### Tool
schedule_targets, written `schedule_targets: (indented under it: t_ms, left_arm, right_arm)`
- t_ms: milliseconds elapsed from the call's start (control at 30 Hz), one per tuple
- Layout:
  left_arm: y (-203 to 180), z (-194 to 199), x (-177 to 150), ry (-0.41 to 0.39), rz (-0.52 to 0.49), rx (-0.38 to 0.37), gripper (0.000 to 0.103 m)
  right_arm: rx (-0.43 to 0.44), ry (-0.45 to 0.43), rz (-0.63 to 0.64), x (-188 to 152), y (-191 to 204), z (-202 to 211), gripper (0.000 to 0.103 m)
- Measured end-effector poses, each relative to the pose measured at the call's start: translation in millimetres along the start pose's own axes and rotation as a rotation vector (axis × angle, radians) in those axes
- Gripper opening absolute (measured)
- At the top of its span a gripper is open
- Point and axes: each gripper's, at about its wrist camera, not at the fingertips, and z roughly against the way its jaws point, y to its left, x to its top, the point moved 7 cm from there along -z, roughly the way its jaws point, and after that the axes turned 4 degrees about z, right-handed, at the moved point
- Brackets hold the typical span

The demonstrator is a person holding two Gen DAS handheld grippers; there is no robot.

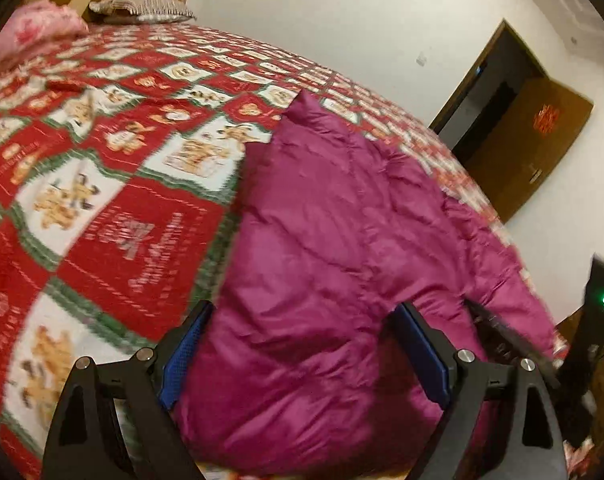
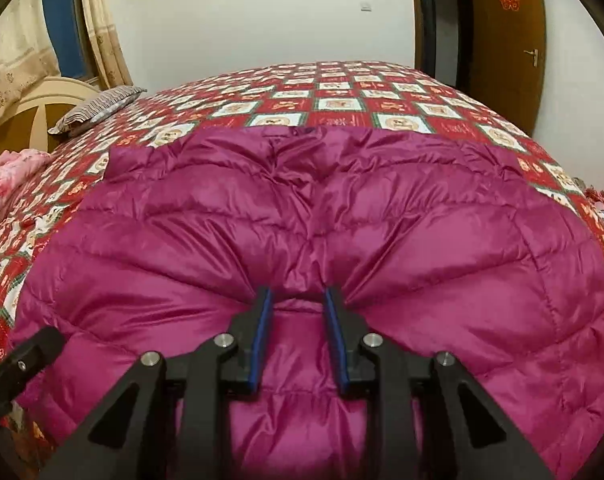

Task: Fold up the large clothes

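Magenta down jacket lies spread on the bed. Our right gripper pinches a ridge at its hem; the left gripper straddles fabric wide open, seemingly ungripped. Close it before lifting evenly.

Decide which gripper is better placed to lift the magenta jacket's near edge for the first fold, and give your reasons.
Right. The right gripper already pinches a puckered ridge of the jacket; the left gripper only straddles fabric, wide open.

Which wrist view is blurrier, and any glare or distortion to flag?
Left wrist view: motion blur smears the bedspread and jacket. Right wrist view: sharp, soft sheen on the jacket. Both: warm indoor light, strong fisheye bulge, dark corner vignetting.
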Motion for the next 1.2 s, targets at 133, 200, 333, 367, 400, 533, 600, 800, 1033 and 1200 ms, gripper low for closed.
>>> schedule_targets:
  t_ms: [133, 200, 333, 367, 400, 533, 600, 800, 1033, 1200]
  left_arm:
    - [-15, -14, 6, -0.008, 0.056, -0.063, 0.090]
    - [-23, -19, 8, -0.004, 0.083, -0.110, 0.088]
    - [-45, -19, 16, 0.000, 0.057, -0.186, 0.035]
    - [-51, -15, 18, -0.001, 0.039, -0.203, 0.028]
    - [-56, -10, 21, -0.002, 0.026, -0.232, 0.025]
    - [-69, 18, 29, -0.020, -0.058, -0.274, 0.019]
    - [-68, 37, 33, -0.042, -0.101, -0.276, 0.019]
    - [-53, 92, 49, -0.116, -0.208, -0.220, 0.019]
    - [-76, 112, 48, -0.182, -0.422, -0.074, 0.019]
    - [-114, 104, 29, -0.198, -0.583, -0.042, 0.019]
  right_arm:
    - [0.024, -0.007, -0.022, -1, -2, -1, 0.030]
    - [0.039, -0.007, -0.037, -2, -5, -1, 0.030]
    - [0.073, 0.000, -0.072, -2, -8, -3, 0.030]
    - [0.077, 0.002, -0.078, -2, -8, -2, 0.030]
    - [0.079, 0.005, -0.081, -3, -8, -2, 0.030]
    - [0.084, 0.028, -0.100, -5, 1, 3, 0.030]
    - [0.121, 0.050, -0.126, -8, 12, 7, 0.032]
    - [0.389, 0.110, -0.240, -19, 83, 11, 0.032]
    - [0.590, 0.166, -0.234, -14, 125, 19, 0.028]
    - [0.541, 0.076, -0.287, -2, 57, 56, 0.028]
